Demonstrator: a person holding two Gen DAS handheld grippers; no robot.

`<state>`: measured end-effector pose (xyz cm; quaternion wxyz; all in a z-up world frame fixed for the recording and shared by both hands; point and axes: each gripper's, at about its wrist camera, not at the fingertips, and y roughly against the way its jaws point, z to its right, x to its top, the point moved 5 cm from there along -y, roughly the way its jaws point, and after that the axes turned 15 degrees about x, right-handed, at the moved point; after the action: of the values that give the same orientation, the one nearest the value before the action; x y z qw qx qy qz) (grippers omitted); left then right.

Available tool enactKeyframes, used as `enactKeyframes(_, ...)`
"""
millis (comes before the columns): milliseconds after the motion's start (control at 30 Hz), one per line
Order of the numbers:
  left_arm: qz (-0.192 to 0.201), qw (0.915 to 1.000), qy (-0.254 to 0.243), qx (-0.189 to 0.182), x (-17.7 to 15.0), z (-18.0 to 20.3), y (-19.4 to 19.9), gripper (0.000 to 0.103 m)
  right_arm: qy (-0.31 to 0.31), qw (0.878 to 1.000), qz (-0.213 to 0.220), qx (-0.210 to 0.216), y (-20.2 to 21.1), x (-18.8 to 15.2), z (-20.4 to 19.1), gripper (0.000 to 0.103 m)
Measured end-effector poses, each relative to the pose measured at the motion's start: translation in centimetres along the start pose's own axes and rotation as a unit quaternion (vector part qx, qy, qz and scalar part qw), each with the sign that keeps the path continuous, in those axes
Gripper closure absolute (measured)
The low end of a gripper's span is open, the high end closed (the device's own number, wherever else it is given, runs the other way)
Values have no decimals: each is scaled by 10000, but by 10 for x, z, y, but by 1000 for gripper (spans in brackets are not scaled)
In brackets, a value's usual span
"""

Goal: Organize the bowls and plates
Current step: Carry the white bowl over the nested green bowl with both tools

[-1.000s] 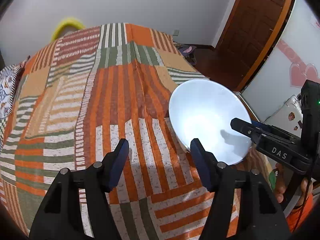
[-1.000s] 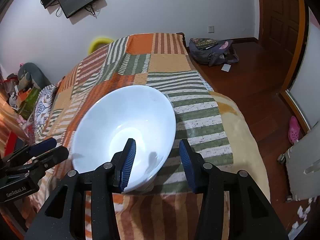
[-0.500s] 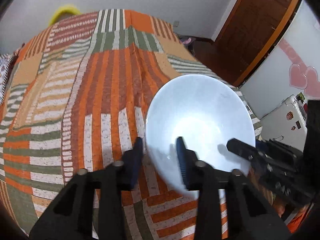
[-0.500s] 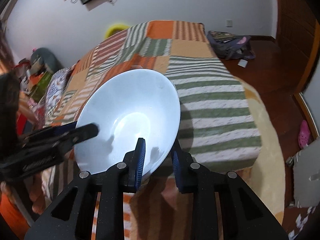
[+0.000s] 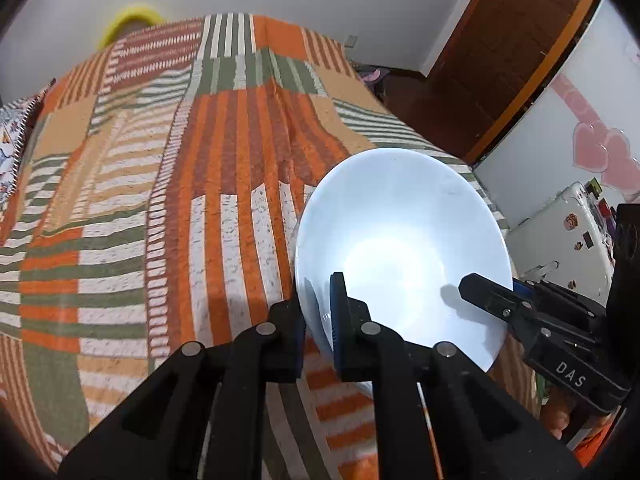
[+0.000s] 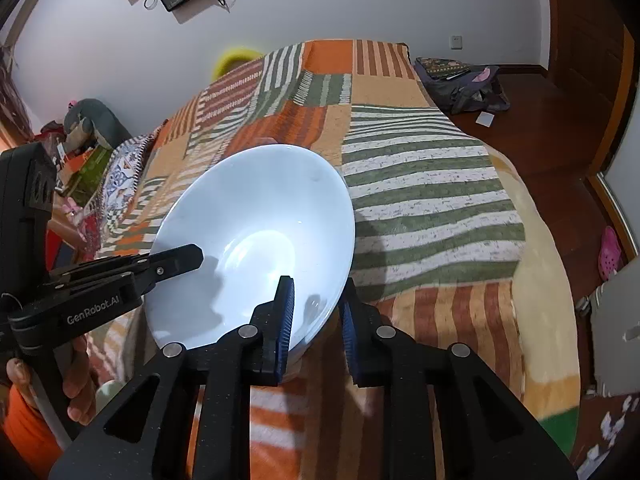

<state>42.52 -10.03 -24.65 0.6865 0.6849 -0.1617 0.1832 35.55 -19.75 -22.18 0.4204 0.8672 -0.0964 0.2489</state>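
A large white bowl (image 5: 400,240) is tilted over the striped patchwork blanket (image 5: 200,200), and both grippers have it by the rim. My left gripper (image 5: 318,312) is closing on the near-left rim, one pad inside the bowl and one outside, both pressing on it. In the right wrist view the same bowl (image 6: 256,232) has my right gripper (image 6: 316,300) closing on its near-right rim, pads against the wall on both sides. Each view also shows the other gripper: the right gripper (image 5: 480,292) at the right, the left gripper (image 6: 180,258) at the left. The bowl is bare inside.
The blanket covers a bed that drops off at its right edge (image 6: 532,280) to a wooden floor. A dark bag (image 6: 460,80) and a pink shoe (image 6: 610,252) lie on that floor. A brown door (image 5: 500,60) stands behind. A person's hand (image 6: 76,376) holds the left gripper's handle.
Both grippers have gone from open beside the bowl to shut on its rim. The bowl has tipped and sits closer to both cameras.
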Motion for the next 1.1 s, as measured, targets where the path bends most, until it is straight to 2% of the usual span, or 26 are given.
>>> enactKeyframes(367, 517, 9986, -46, 111, -30, -9, 81, 91, 221, 9990, 399, 27, 42, -12, -52, 84)
enactKeyframes(567, 699, 9974, -20, 185, -57, -23, 124, 90, 438, 9977, 517, -23, 54, -23, -83, 84)
enactKeyframes(1100, 1008, 9936, 371, 337, -131, -94, 206, 89, 827, 9946, 555, 305, 56, -63, -160, 84)
